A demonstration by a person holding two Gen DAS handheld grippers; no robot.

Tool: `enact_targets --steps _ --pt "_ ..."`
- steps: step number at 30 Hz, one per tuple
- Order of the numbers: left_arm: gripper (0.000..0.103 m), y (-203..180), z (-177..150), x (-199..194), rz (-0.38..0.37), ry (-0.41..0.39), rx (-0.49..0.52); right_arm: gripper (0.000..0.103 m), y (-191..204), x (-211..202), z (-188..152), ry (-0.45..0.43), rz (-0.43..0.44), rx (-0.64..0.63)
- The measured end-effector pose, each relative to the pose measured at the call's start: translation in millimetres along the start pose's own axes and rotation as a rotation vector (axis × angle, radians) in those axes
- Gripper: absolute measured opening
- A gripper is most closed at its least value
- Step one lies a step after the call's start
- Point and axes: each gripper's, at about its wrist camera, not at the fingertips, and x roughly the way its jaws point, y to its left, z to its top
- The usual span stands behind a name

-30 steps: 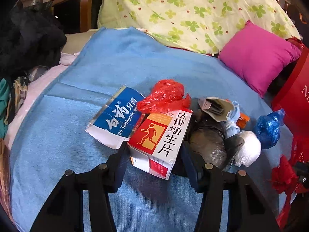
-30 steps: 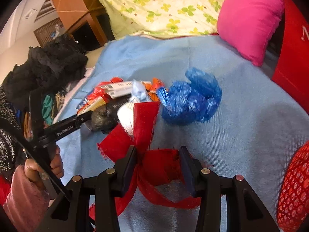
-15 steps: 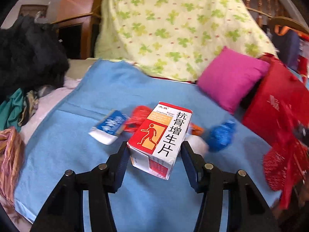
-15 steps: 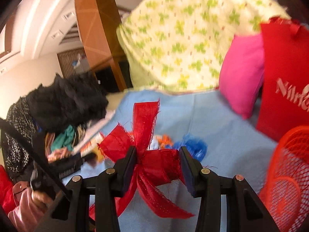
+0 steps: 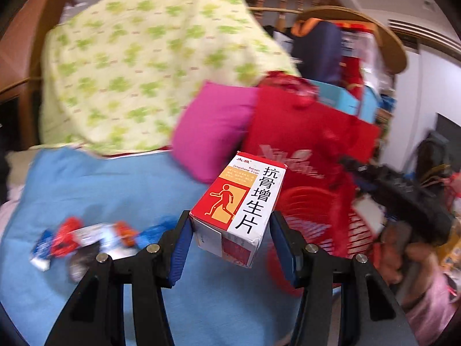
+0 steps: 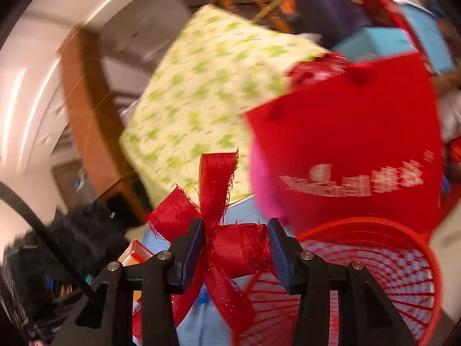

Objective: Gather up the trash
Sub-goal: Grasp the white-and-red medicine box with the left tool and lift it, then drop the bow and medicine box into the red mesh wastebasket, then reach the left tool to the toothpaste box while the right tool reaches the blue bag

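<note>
My left gripper (image 5: pixel 230 240) is shut on a red and white medicine box (image 5: pixel 240 206), held up in the air over the blue blanket (image 5: pixel 95 190). A red mesh waste basket (image 5: pixel 314 219) stands just behind and right of the box. In the right wrist view my right gripper (image 6: pixel 234 255) is shut on a frayed red ribbon bow (image 6: pixel 230 248), close above the rim of the red mesh basket (image 6: pixel 374 282). A blurred heap of wrappers and bags (image 5: pixel 86 242) lies on the blanket at lower left.
A pink cushion (image 5: pixel 213 127) and a red shopping bag (image 5: pixel 305 135) stand behind the basket, with a green-patterned quilt (image 5: pixel 144 66) further back. A person's hand (image 5: pixel 403 259) holds the other gripper at the right. Dark clothes (image 6: pixel 72 245) are piled at the left.
Both grippers rose off the blanket and swung right toward the red basket, carrying the box and the ribbon bow. The trash heap has slid to the lower left of the left wrist view.
</note>
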Motion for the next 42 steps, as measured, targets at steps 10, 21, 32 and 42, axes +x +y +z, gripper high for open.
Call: enact_targets --steps 10,21,32,42 --pt "0.057 -81.4 0.6 80.9 -0.054 0.122 0.077 0.063 -75.2 6.4 11.4 0.085 -0.161 0.202" --pt "0.068 -42.4 -15.2 66.2 0.026 0.116 0.036 0.068 -56.5 -9.9 9.0 -0.001 -0.134 0.117" --pt "0.068 110.3 -58.6 -17.0 0.334 0.097 -0.163 0.068 67.2 6.2 -20.8 -0.051 0.164 -0.104" --pt "0.068 228.4 -107.3 -67.3 0.632 0.118 -0.279 0.068 123.3 101.4 -93.1 0.275 0.194 -0.121"
